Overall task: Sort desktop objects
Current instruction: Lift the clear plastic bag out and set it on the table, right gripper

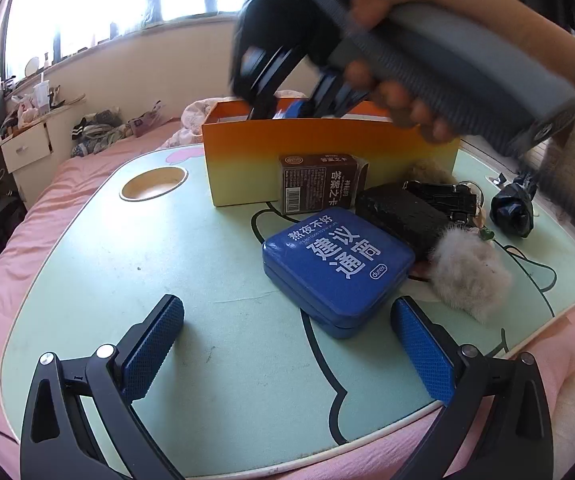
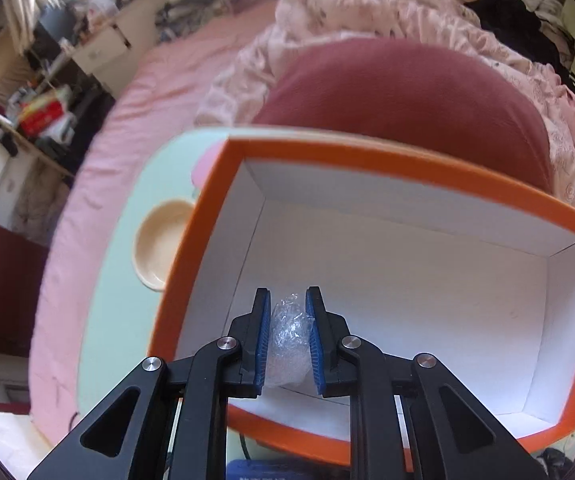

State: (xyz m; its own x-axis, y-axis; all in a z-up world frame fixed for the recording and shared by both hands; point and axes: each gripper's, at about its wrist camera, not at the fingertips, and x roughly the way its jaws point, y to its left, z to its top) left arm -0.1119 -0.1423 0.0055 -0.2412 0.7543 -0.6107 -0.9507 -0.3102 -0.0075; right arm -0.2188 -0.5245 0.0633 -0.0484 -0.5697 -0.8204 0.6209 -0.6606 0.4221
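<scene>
the right gripper (image 2: 288,336) holds a clear plastic wad (image 2: 289,334) over the orange box (image 2: 427,168). next: release it inside. the left gripper (image 1: 287,352) waits with fingers wide.

Black claw (image 2: 289,336), blue ribbed pads (image 1: 149,346), silver screws, grey handle

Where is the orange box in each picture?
Left wrist: the orange box stands at the table's far side, upper middle, behind the brown carton.
Right wrist: seen from above, open, filling the middle and right.
Shared landmark: the round cup hollow left of the box.
</scene>
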